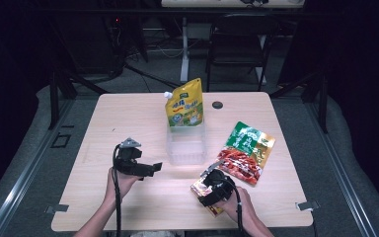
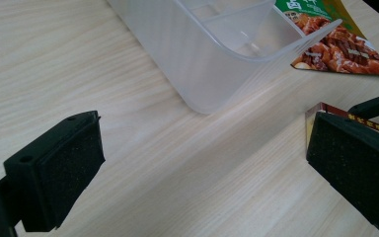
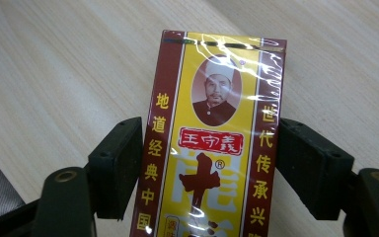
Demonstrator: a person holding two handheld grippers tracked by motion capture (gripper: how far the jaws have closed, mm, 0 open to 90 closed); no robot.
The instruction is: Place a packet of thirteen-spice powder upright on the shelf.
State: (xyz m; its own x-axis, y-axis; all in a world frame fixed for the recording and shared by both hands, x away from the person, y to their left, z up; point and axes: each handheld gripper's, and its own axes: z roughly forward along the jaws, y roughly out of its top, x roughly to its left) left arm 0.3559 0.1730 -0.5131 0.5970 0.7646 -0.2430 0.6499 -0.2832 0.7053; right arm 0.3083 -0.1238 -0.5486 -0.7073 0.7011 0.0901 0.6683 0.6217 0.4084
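Observation:
A red-and-yellow seasoning box [image 3: 212, 133] with a portrait on its face lies flat near the table's front edge. My right gripper [image 3: 209, 148] stands over it, one black pad against each long side. From above, the right gripper [image 1: 212, 191] covers most of the box [image 1: 200, 189]. To the left, my left gripper [image 1: 150, 168] hovers over bare wood and points toward the middle. In its own view the left gripper [image 2: 202, 163] is wide open with nothing between its jaws, and a corner of the box [image 2: 325, 111] shows past the right jaw.
A clear plastic container [image 1: 185, 145] sits mid-table with a yellow spout pouch [image 1: 184, 103] standing upright at its far end. Right of it a green-and-red snack bag [image 1: 246, 153] lies flat. A small dark disc [image 1: 217, 104] rests near the far edge.

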